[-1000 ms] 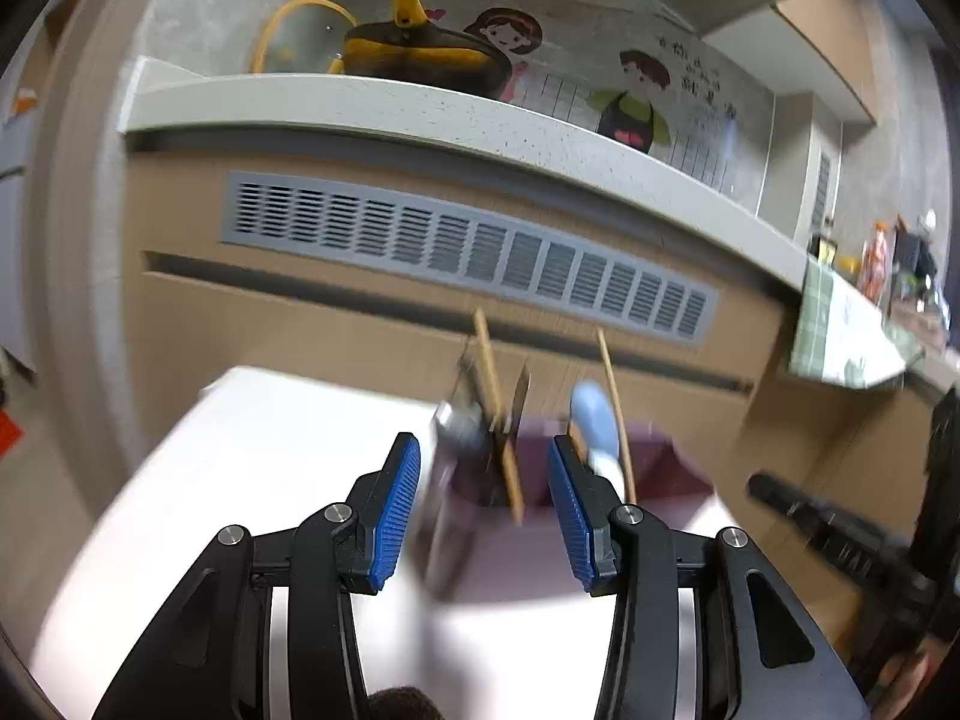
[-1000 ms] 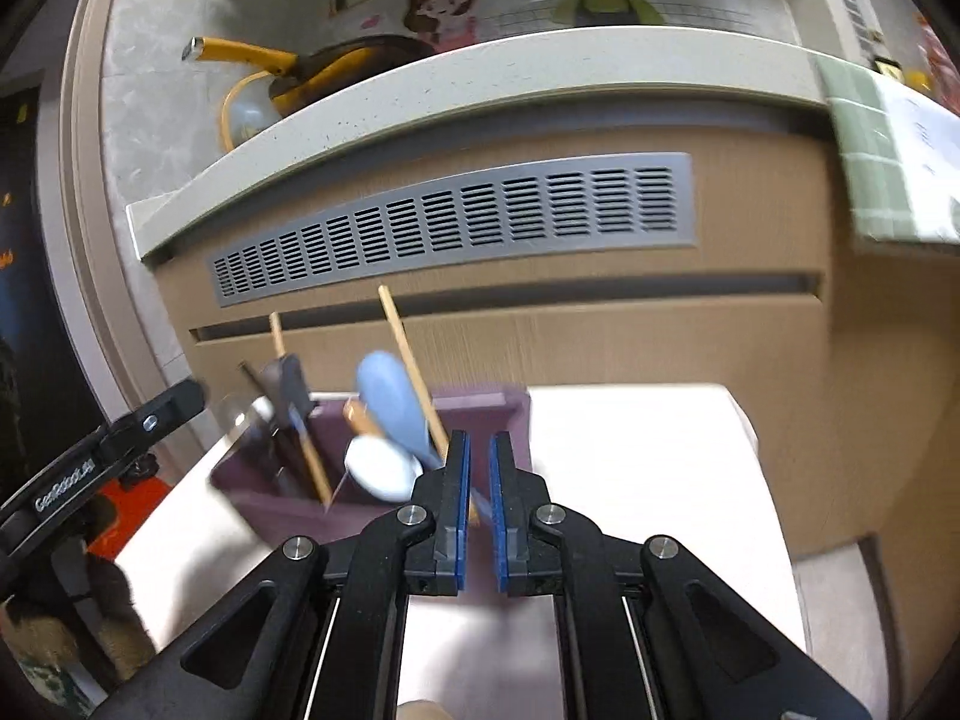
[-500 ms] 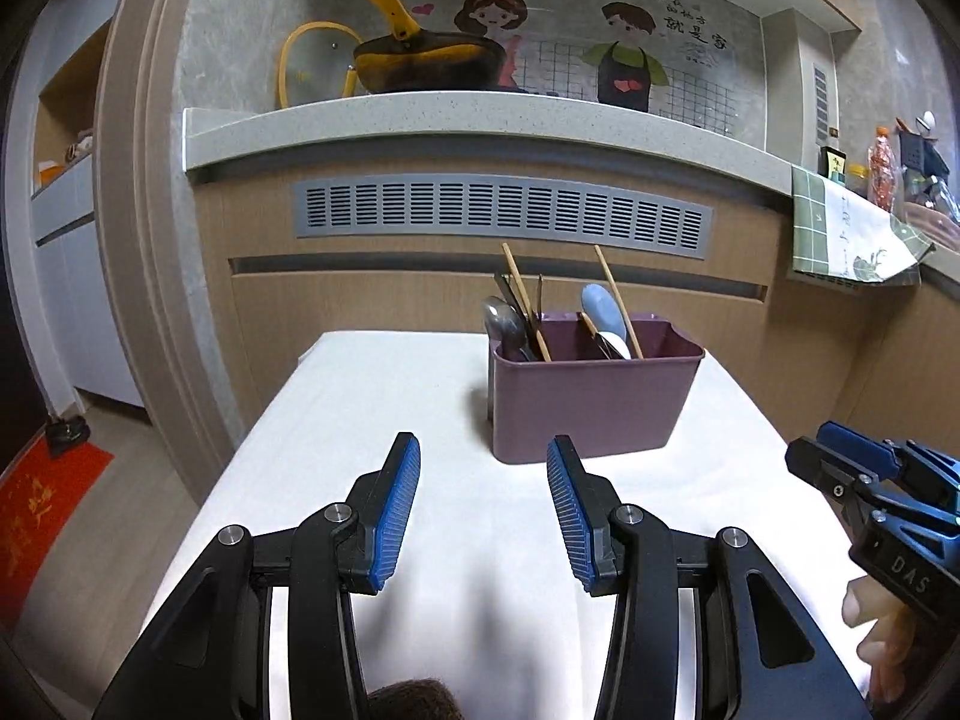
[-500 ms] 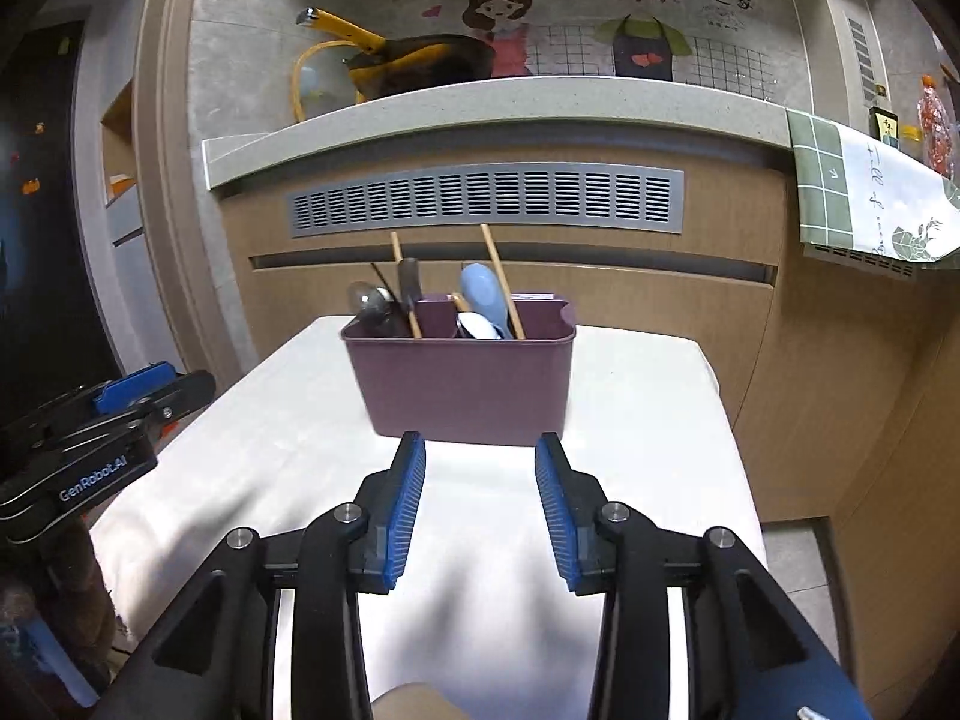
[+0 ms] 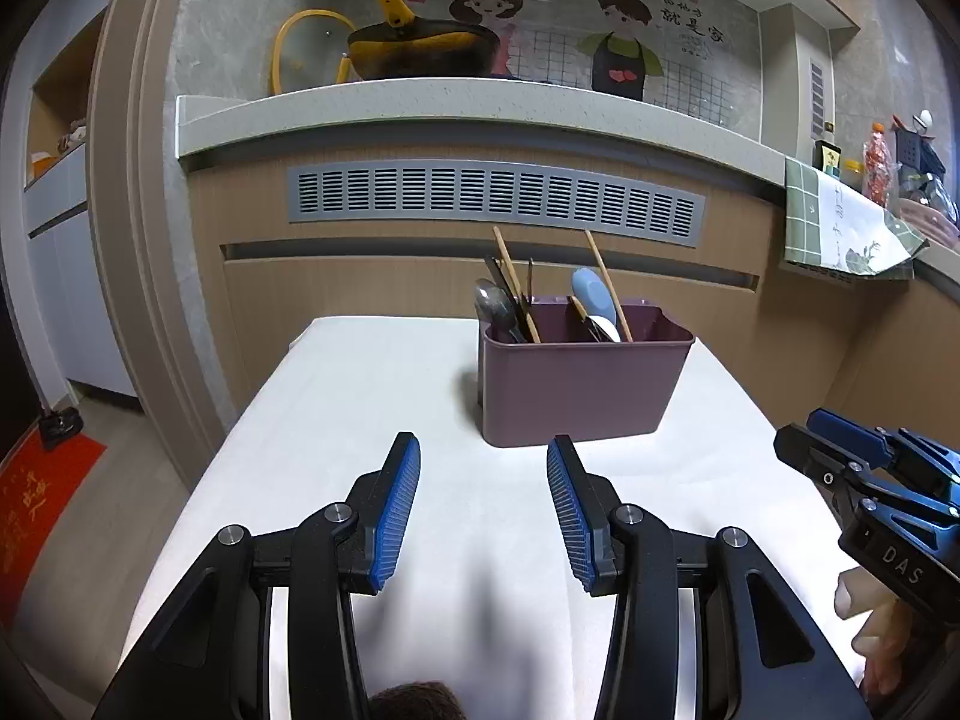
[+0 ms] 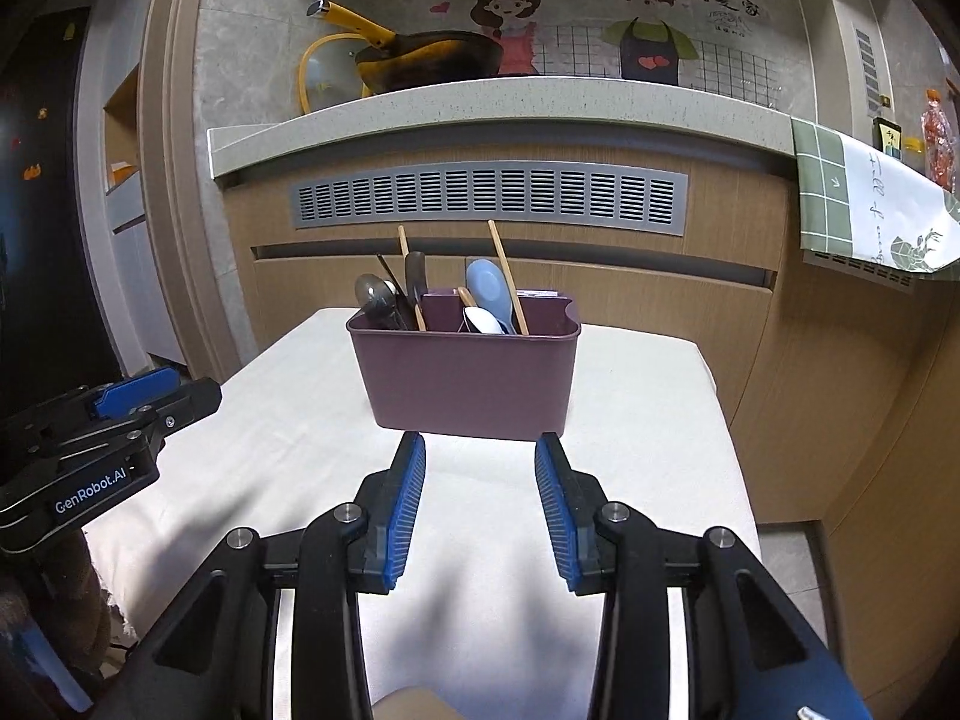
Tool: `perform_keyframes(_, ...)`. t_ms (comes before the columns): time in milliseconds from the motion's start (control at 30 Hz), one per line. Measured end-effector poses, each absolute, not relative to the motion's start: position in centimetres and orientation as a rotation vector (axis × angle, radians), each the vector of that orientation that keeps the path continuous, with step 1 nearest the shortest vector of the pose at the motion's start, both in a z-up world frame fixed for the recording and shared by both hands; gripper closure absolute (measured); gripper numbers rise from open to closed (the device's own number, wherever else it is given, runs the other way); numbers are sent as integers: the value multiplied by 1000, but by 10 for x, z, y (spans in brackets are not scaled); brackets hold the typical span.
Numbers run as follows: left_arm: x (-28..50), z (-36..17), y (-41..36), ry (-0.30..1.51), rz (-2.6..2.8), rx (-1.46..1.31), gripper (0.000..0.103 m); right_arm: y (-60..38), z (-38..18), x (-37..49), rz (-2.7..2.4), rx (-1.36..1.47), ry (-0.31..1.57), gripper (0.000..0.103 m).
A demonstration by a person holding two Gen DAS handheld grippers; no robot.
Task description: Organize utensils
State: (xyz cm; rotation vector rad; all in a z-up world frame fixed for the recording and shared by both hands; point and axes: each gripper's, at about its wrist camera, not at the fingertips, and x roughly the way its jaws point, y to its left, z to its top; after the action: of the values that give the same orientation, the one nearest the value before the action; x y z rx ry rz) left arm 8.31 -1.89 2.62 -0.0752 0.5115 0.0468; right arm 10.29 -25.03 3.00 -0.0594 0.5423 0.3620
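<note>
Each hand-held gripper point(image 5: 483, 501) point(image 6: 480, 501) gapes empty before the caddy point(image 6: 468, 384), whose utensils point(image 6: 498, 294) stand upright, leaning slightly.

caddy point(image 6: 468, 378): matt purple plastic | counter point(image 6: 630, 420): white cloth, slightly rough | spoon point(image 6: 373, 294): glossy metal | chopsticks point(image 6: 507, 276): wood

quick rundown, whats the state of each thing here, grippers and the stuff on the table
left gripper: jaws open, empty
right gripper: jaws open, empty
purple caddy: upright on the table, holding utensils
metal spoon: standing in the caddy's left compartment
blue spoon: standing in the right compartment
chopsticks: leaning, one in each compartment
white table: covered with cloth
</note>
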Motion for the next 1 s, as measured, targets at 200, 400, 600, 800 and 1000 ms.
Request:
perform_keyframes(200, 85, 25, -17, 515, 41, -76, 58, -250, 28, 104, 368, -57, 556, 67)
perform_keyframes(400, 85, 24, -18, 518, 37, -74, 58, -251, 27, 104, 368, -54, 558, 67)
perform_keyframes(600, 84, 23, -19, 523, 38, -73, 58, -252, 26, 105, 367, -54, 559, 67)
perform_keyframes(800, 86, 22, -18, 526, 26, -68, 58, -253, 26, 104, 365, -57, 560, 67)
perform_keyframes(1000, 89, 17, -19, 541, 17, -58, 58, -254, 27, 105, 360, -58, 564, 67)
